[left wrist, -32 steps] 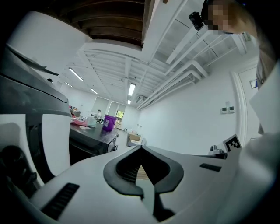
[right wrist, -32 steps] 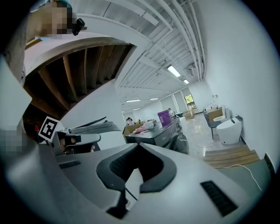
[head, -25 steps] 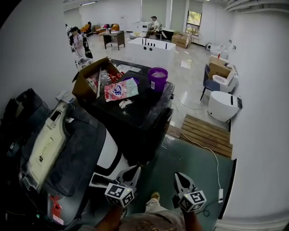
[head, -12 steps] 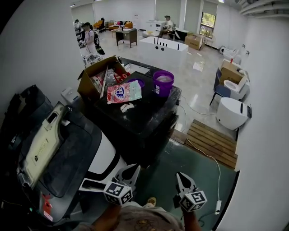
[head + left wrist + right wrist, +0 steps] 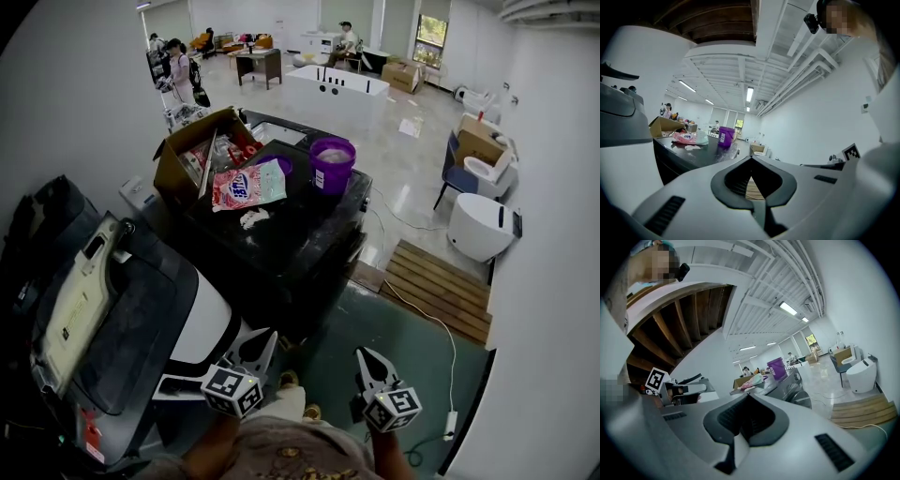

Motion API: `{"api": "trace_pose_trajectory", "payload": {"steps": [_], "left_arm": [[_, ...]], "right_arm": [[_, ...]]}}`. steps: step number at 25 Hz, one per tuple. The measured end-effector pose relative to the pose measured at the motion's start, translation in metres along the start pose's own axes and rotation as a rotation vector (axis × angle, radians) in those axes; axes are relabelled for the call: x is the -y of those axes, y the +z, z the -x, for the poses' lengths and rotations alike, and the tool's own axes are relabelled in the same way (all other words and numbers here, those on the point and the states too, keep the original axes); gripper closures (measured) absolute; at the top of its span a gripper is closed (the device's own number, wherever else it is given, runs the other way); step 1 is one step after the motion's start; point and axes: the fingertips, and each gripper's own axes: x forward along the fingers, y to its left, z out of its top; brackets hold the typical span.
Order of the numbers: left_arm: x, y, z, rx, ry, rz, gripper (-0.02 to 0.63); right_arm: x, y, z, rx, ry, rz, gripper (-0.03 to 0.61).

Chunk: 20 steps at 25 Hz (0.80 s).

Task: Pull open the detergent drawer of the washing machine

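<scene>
Head view: both grippers have moved a little across, and neither holds anything.

The left gripper (image 5: pixel 261 339) and right gripper (image 5: pixel 364 357), jaws clenched and empty, sit slightly more to the left than a second ago, just in front of the white washing machine (image 5: pixel 202 323). A flat part sticks out of the machine beside the left gripper, maybe the detergent drawer (image 5: pixel 176 385), so I judge the pull not yet begun. Beyond the machine, a black tabletop (image 5: pixel 300 234) carries a detergent bag (image 5: pixel 246 186) and a purple bucket (image 5: pixel 331 164). Farther off is a bright hall with people.
</scene>
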Motion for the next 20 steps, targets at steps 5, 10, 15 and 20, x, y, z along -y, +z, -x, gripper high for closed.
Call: {"api": "trace_pose_trajectory", "payload": {"steps": [5, 10, 15, 20], "left_arm": [[-0.009, 0.003, -0.025, -0.006, -0.027, 0.004, 0.592], [-0.018, 0.011, -0.056, -0.008, -0.059, -0.005, 0.592], [-0.035, 0.011, -0.081, -0.041, -0.071, -0.039, 0.592], [-0.043, 0.026, -0.102, 0.002, -0.089, 0.013, 0.592]], "right_arm": [[0.008, 0.006, -0.017, 0.0, -0.007, 0.009, 0.575], [0.016, 0.014, -0.039, -0.012, 0.006, 0.024, 0.575], [0.02, 0.022, -0.064, -0.011, 0.038, 0.031, 0.575], [0.028, 0.028, -0.089, -0.012, 0.044, 0.026, 0.575]]}}
